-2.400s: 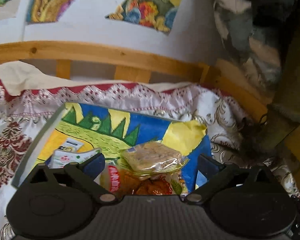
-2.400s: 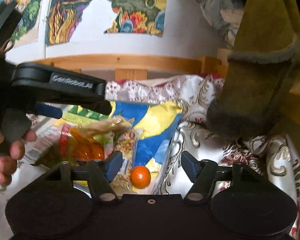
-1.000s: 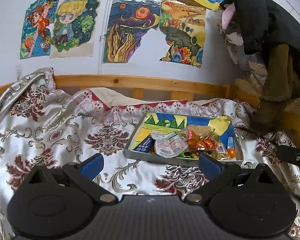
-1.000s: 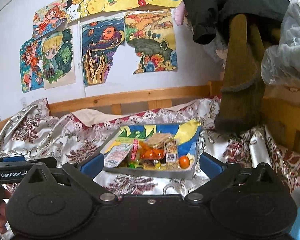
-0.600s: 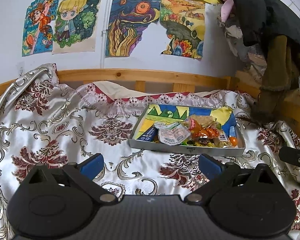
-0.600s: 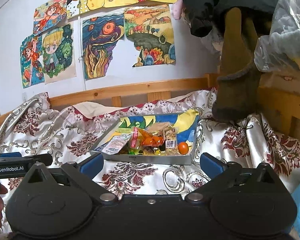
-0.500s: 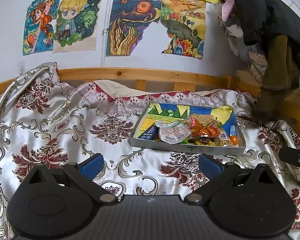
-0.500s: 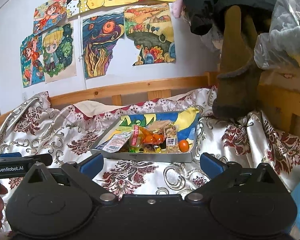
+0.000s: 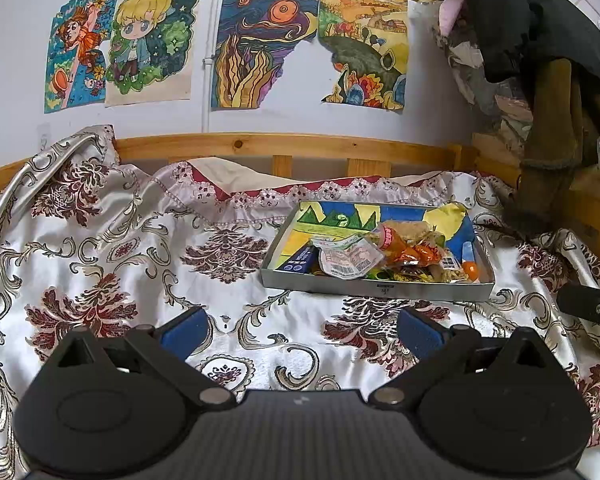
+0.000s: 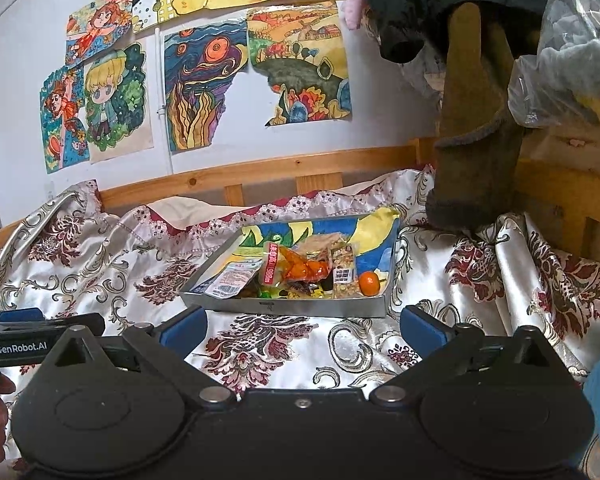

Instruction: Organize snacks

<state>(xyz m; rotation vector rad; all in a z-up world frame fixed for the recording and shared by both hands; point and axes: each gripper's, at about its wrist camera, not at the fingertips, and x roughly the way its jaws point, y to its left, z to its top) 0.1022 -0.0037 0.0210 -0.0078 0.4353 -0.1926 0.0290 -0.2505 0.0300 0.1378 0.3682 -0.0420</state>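
A shallow grey tray (image 9: pixel 376 290) (image 10: pixel 284 307) lined with a coloured drawing sits on the patterned bedspread. It holds several snack packets (image 9: pixel 350 258) (image 10: pixel 300 268) and a small orange fruit (image 9: pixel 469 269) (image 10: pixel 369 283) at its right end. My left gripper (image 9: pixel 303 330) is open and empty, well short of the tray. My right gripper (image 10: pixel 303 330) is open and empty, also back from the tray. The left gripper's side shows at the left edge of the right wrist view (image 10: pixel 40 340).
The silver and red floral bedspread (image 9: pixel 140 272) covers the bed. A wooden bed rail (image 9: pixel 284 146) and a wall with drawings (image 9: pixel 260 40) are behind. Hanging clothes (image 10: pixel 476 120) and a bagged bundle (image 10: pixel 572 52) are at the right.
Both grippers have pulled back from right over the tray to a distance from it. Both stay open and empty. The snacks rest in the tray.
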